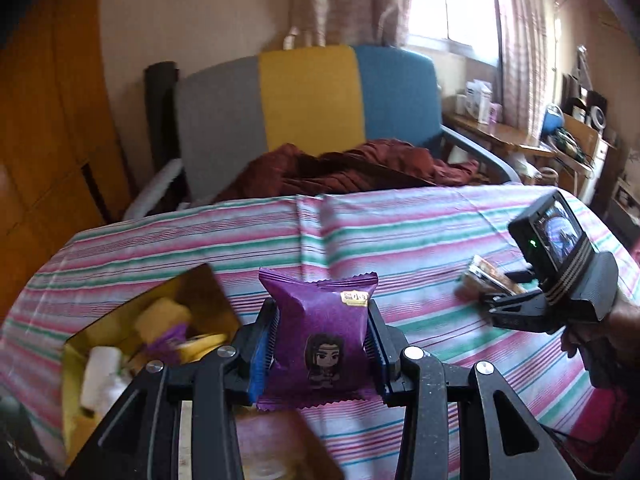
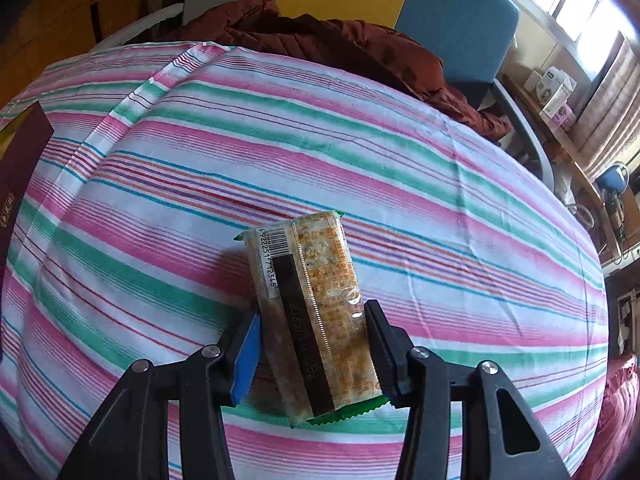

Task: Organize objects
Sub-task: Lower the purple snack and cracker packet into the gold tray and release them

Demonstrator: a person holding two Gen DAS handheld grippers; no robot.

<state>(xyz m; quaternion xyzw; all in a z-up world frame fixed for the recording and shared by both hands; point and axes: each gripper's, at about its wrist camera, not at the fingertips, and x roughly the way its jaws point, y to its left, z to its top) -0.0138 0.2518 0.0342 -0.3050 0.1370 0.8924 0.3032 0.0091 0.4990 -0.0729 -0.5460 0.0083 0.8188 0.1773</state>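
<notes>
Left tool [image 1: 320, 344]: clenched on one purple snack packet [image 1: 320, 332], held upright between both fingers above the worktop's near edge.
Right tool [image 2: 314, 354]: grasping one clear cracker packet [image 2: 316, 312], barcode side up, its far end over the striped cloth [image 2: 360, 152].
Box [image 1: 92, 344]: one open, gold-lined, on the worktop left of the purple packet; it held several small items, too blurred to count.
Beyond the worktop: one chair [image 1: 308, 96] with three panels, grey, yellow, blue; one brown garment [image 1: 352, 168] on its seat.
</notes>
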